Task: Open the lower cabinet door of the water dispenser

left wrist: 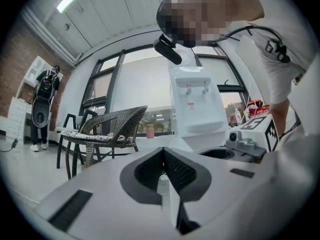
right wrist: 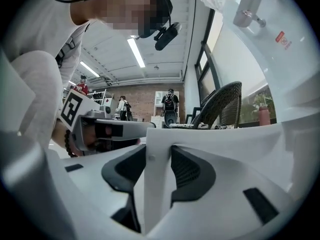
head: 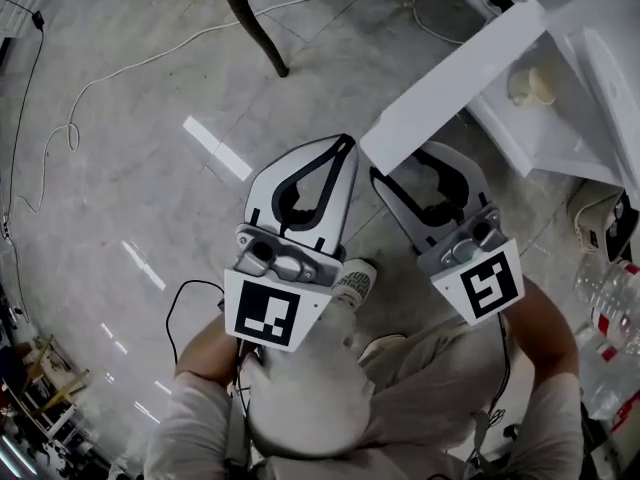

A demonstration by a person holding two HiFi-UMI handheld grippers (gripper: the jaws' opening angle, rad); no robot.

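Observation:
The water dispenser (left wrist: 196, 104) stands ahead, and its lower cabinet (head: 560, 128) lies at the head view's upper right. The white cabinet door (head: 455, 83) is swung out wide over the floor. My right gripper (head: 398, 173) is shut on the door's free edge. In the right gripper view the door edge (right wrist: 157, 184) stands upright between the dark pads (right wrist: 187, 169), filling the right gripper (right wrist: 159, 156). My left gripper (head: 345, 143) hangs just left of the door, shut, with nothing in it. Its tips meet in the left gripper (left wrist: 163, 151).
A wicker chair (left wrist: 107, 129) stands left of the dispenser, its legs (head: 255, 23) at the head view's top. A white cable (head: 60, 138) trails over the floor. Plastic bottles (head: 610, 298) lie at the right. A pale cup (head: 530, 86) sits inside the cabinet. People (right wrist: 170, 104) stand far off.

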